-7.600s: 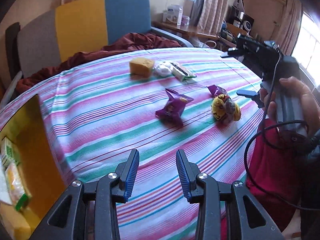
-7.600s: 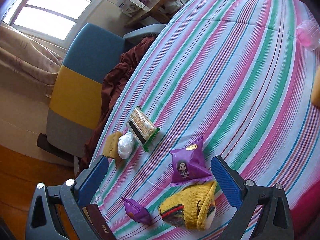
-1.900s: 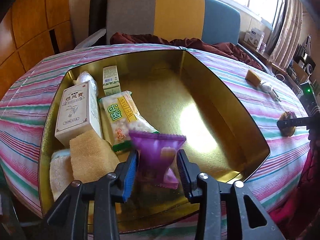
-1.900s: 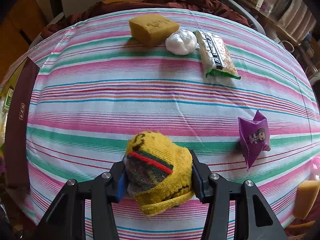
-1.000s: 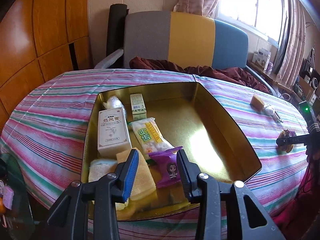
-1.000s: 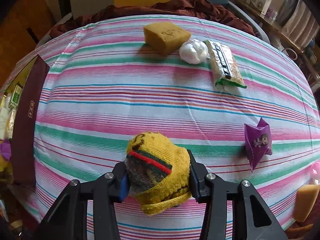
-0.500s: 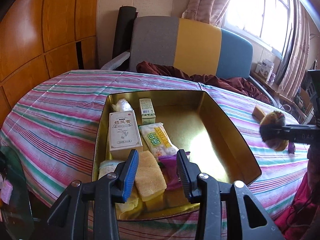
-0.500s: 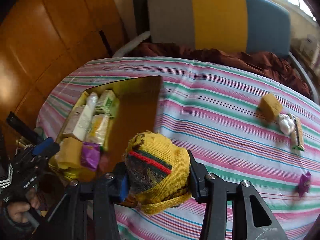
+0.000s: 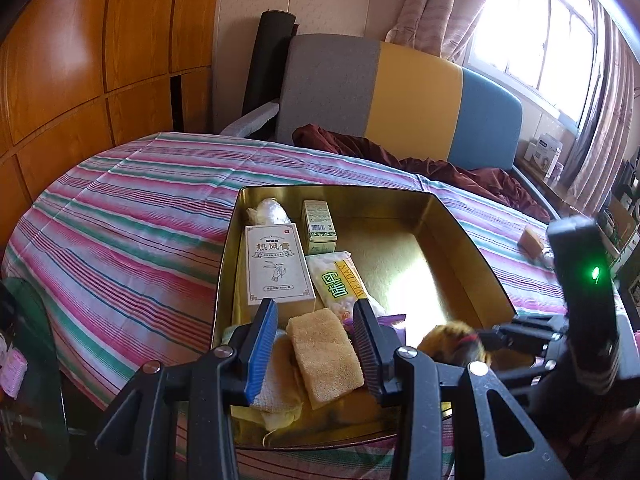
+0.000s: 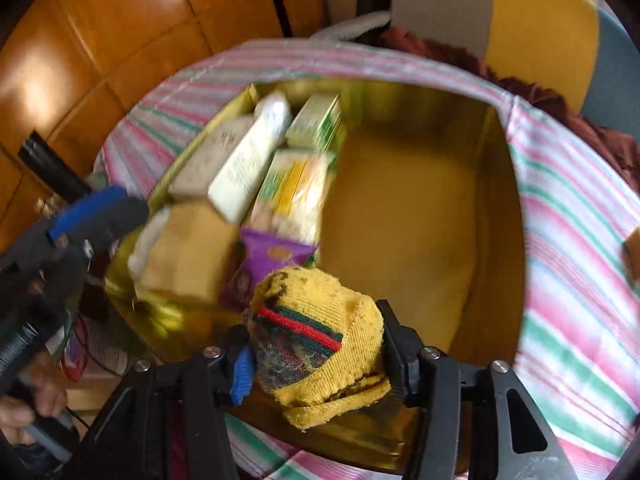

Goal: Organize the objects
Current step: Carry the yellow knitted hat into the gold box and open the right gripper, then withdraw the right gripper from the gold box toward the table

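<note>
Here the right tongs (image 10: 316, 364) hang over the near end of the gold tin (image 10: 500, 184) with the yellow knitted pouch (image 10: 316, 336) between their pads; the jaws are opening, and the pouch sits in the widening gap, its red and green stripe facing up. The left tongs (image 9: 316, 344) stand apart and empty above the tin's near left corner, holding nothing. In the tin (image 9: 464, 236) the left half is filled: a white box (image 9: 276, 264), a small green box (image 9: 319, 222), a wrapped white bundle (image 9: 267, 210), a yellow-green snack pack (image 9: 338, 282), a tan sponge (image 9: 324, 356) lying on a pale cloth (image 9: 274, 392), and a purple packet (image 10: 276, 260) just beside the sponge. The right half is bare gold. The tin rests on the striped worktop (image 9: 132, 216), where another sponge (image 9: 531, 238) lies well apart to the right.
</note>
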Action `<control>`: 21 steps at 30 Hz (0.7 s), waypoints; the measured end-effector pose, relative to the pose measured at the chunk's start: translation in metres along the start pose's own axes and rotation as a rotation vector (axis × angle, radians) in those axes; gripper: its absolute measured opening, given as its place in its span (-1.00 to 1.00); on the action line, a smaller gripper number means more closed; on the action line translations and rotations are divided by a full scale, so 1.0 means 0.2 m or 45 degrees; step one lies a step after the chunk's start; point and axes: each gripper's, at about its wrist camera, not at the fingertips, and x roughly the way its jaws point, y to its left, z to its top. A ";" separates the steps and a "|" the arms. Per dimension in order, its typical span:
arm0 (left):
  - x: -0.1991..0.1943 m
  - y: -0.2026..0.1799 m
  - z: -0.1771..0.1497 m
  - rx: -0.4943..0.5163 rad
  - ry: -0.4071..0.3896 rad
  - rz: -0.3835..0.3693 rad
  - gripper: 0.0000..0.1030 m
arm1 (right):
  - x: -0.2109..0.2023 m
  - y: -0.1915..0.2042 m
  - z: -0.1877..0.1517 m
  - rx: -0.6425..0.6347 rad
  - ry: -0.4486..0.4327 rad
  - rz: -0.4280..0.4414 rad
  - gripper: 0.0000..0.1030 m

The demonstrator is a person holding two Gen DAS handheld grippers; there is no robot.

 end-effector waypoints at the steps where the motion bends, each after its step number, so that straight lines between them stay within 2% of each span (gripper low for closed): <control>1: 0.00 0.00 0.00 0.001 0.000 0.002 -0.24 | 0.02 0.01 -0.02 -0.009 0.017 0.018 0.07; 5: 0.01 0.00 0.00 0.005 0.008 0.010 -0.24 | 0.05 0.02 -0.05 -0.028 0.036 0.070 0.18; 10: -0.01 -0.02 0.00 0.019 -0.006 0.011 -0.24 | -0.02 -0.04 -0.06 0.049 -0.022 0.116 0.62; 14: -0.01 -0.04 0.00 0.034 -0.006 0.005 -0.24 | -0.12 -0.09 -0.07 0.081 -0.089 0.126 0.66; 21: -0.03 -0.09 0.00 0.068 -0.008 -0.005 -0.24 | -0.29 -0.20 -0.08 0.147 -0.180 0.069 0.67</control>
